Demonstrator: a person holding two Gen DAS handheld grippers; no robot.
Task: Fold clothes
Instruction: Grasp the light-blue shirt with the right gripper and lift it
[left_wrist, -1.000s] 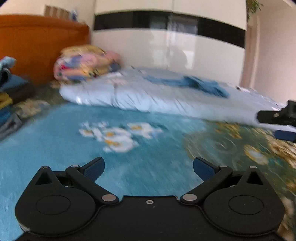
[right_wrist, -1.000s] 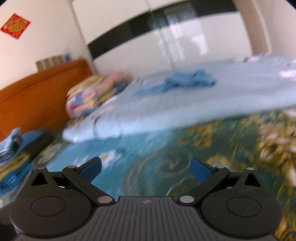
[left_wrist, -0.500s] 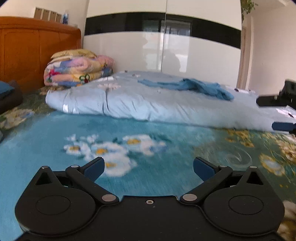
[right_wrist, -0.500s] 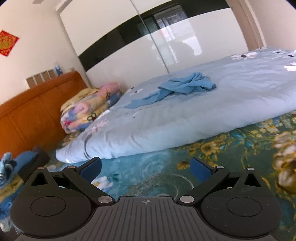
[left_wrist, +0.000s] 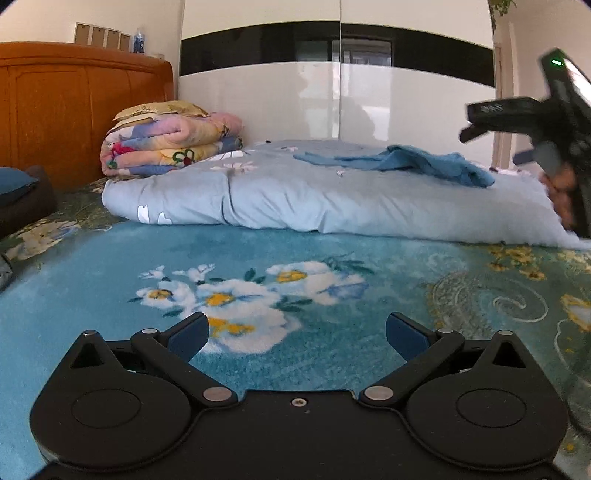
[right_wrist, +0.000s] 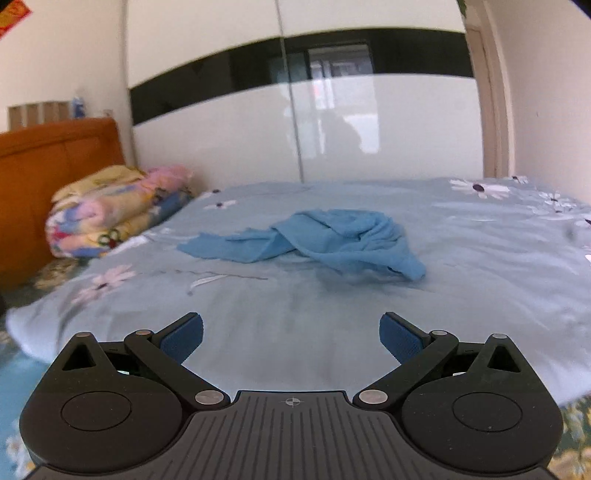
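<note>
A crumpled blue garment lies on a pale blue quilt spread over the bed; the left wrist view shows the same blue garment far ahead on the quilt. My right gripper is open and empty, raised over the quilt's near part, short of the garment. My left gripper is open and empty, low over the teal floral bedspread. In the left wrist view the right gripper appears at the far right, held by a hand.
A folded floral blanket sits by the orange headboard. White and black wardrobe doors stand behind the bed. A dark cushion lies at the left edge.
Both grippers moved forward and rose toward the quilt. The right gripper climbed above the quilt's edge and the garment now lies straight ahead of it. Both stayed open.
</note>
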